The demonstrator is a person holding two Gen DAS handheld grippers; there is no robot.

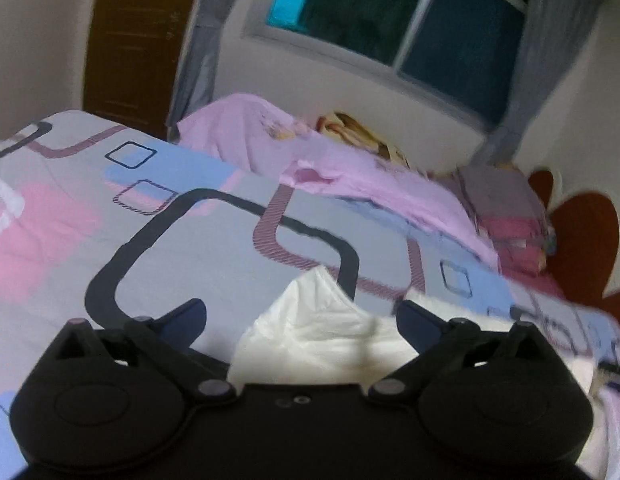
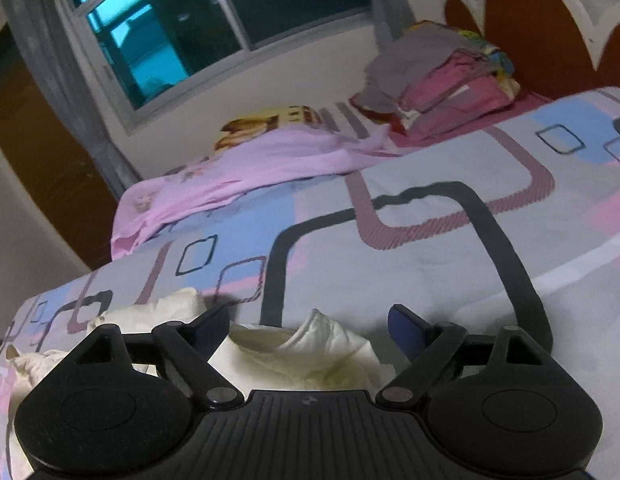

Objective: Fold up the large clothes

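Lying crumpled on the patterned bedspread (image 1: 213,248), the white garment (image 1: 322,332) sits at the near edge of the bed, with a raised peak of cloth between the spread fingers of the left gripper (image 1: 299,314). Its jaws stand wide apart, pressing on nothing. The right gripper (image 2: 310,326) is likewise released, its fingers splayed either side of a fold of that same white garment (image 2: 310,352). Beyond the garment, a pink cloth (image 2: 237,168) lies across the bedspread, and folded clothes (image 2: 442,80) are stacked near the headboard (image 2: 550,20).

Home bedroom, bed (image 2: 430,240), curtained window (image 2: 213,12)
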